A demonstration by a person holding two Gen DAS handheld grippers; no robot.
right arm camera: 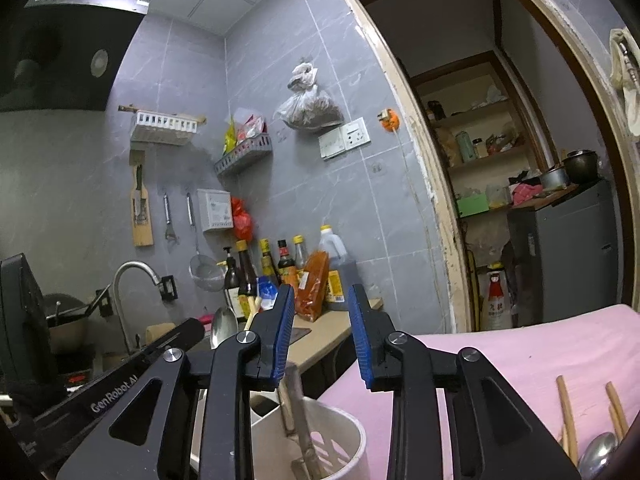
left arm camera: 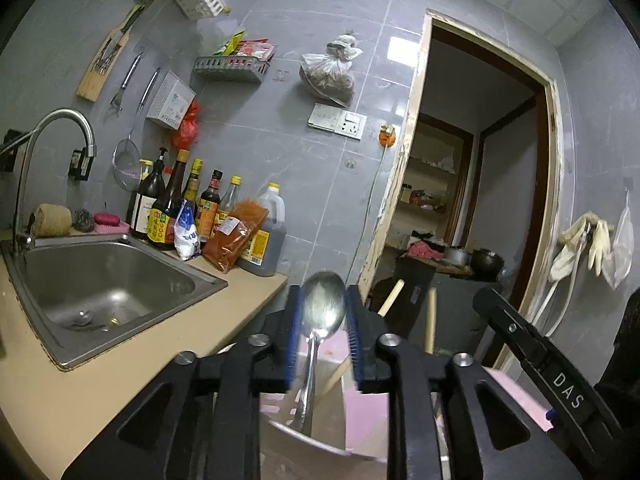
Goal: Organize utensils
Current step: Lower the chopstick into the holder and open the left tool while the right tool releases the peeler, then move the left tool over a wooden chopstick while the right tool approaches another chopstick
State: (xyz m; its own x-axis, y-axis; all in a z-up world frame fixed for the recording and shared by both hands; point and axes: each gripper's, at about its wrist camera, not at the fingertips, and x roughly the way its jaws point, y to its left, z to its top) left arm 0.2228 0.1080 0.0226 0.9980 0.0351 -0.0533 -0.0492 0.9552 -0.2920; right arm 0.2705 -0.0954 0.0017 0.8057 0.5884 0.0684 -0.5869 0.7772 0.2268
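Spoon [left arm camera: 323, 312] stands almost upright between the jaws of the left gripper [left arm camera: 323, 332], bowl up at fingertip height, handle running straight down into the white holder [right arm camera: 352, 432] below. The blue pads sit on either side of the bowl with a sliver of gap showing, so the jaws look slightly spread and not pinching it; whether a pad brushes the rim I cannot tell. In my judgement the spoon is already resting in the holder, so the left hand's coming move turns on backing away along its own line without knocking the bowl sideways.

The right gripper [right arm camera: 322, 336] hangs over the same holder, jaws apart with nothing between them. A flat metal handle [right arm camera: 298, 408] rises out of the holder just below and between its fingertips, leaning a little left.

The remaining utensils lie on the pink cloth [right arm camera: 520, 352] toward its near right corner: chopsticks [right arm camera: 566, 412] with long axes pointing away from the camera, and a second spoon [right arm camera: 598, 454] beside them. They lie to the right of the right jaws, so the right hand is nearer.
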